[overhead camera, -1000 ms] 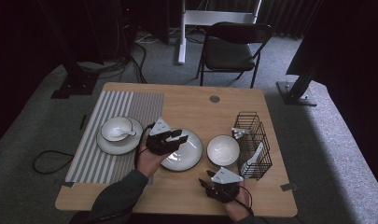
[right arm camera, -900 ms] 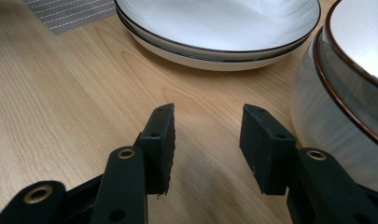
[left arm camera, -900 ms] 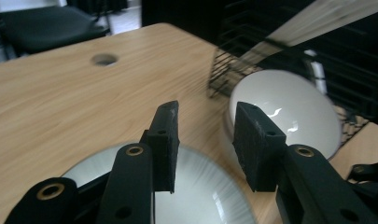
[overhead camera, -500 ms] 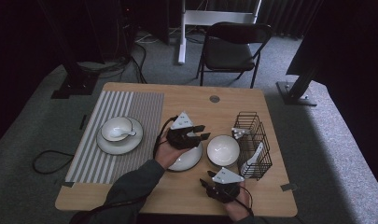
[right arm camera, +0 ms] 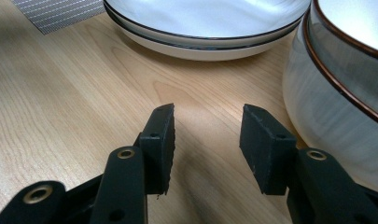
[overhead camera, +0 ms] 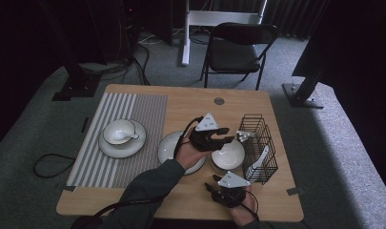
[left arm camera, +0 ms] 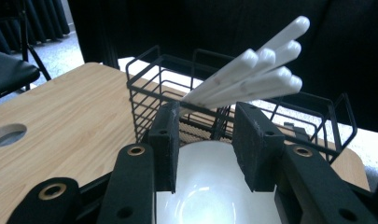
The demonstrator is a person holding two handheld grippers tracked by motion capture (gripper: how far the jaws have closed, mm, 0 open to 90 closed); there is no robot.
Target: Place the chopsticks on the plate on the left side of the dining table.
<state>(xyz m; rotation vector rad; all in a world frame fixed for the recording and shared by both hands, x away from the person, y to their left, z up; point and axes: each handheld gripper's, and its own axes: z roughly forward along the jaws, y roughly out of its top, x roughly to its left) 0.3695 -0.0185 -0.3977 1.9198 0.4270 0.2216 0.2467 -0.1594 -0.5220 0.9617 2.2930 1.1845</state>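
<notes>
My left gripper (overhead camera: 229, 140) hovers above a white bowl (overhead camera: 227, 156) with its jaws pointing at a black wire basket (overhead camera: 259, 148). In the left gripper view the left gripper (left arm camera: 205, 140) stands open over the bowl (left arm camera: 205, 191). Its jaws have just been closing a little, with nothing between them. White spoon handles (left arm camera: 252, 79) stick out of the basket (left arm camera: 149, 88) just ahead. My right gripper (overhead camera: 212, 185) rests near the table's front edge. The right gripper (right arm camera: 207, 140) is open over bare wood, facing a white plate (right arm camera: 210, 23) with the bowl (right arm camera: 345, 84) at its right.
A striped mat (overhead camera: 128, 114) covers the table's left part and carries a second plate with a small bowl and spoon (overhead camera: 121, 136). The white plate (overhead camera: 171, 148) lies under my left forearm. A black chair (overhead camera: 236, 52) stands beyond the table.
My left gripper has travelled right from over the white plate to above the bowl, close to the basket. The right gripper has stayed where it was.
</notes>
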